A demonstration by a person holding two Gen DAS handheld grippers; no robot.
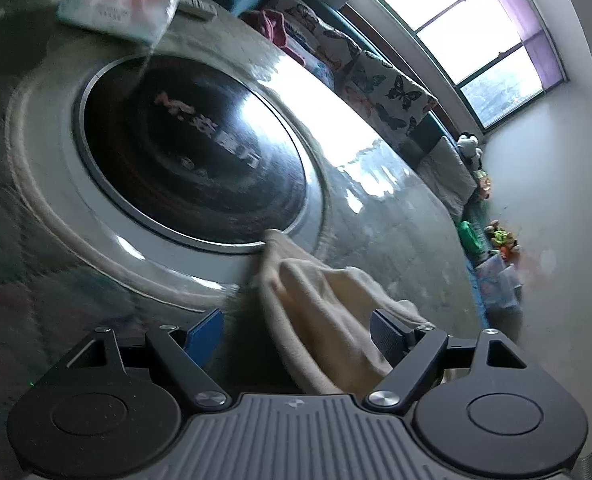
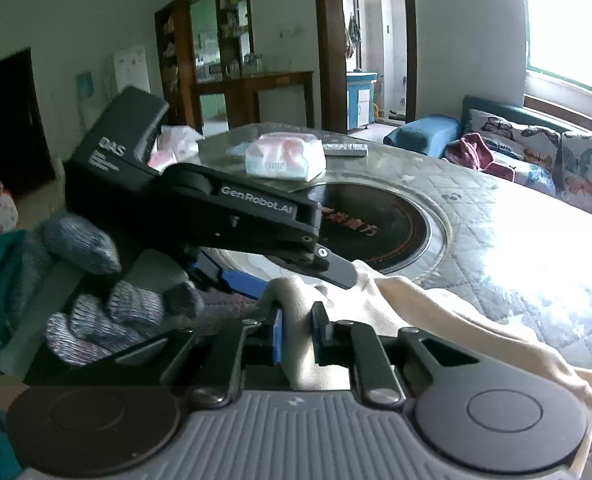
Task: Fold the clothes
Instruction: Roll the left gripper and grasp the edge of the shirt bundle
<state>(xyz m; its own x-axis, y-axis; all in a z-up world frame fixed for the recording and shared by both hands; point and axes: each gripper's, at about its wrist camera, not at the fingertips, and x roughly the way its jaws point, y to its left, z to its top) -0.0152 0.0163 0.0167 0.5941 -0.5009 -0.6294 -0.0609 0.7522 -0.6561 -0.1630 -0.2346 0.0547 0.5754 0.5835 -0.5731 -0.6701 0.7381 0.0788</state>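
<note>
left gripper (image 1: 296,332): jaws spread wide, cream cloth (image 1: 324,312) lying loose between them | cream cloth: draped at table (image 1: 396,216) edge beside round black hotplate (image 1: 191,152) | right gripper (image 2: 298,330): jaws pinching a fold of the cream cloth

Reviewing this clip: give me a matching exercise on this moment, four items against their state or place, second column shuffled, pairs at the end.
Items:
1. left gripper
2. right gripper
3. tissue pack
4. remote control

States:
A. lies on the table just beyond the tissue pack
B. shut on the cream cloth
C. open, cloth between its fingers
D. sits at the far rim of the black round cooktop

Pairs: 1-C, 2-B, 3-D, 4-A
</note>
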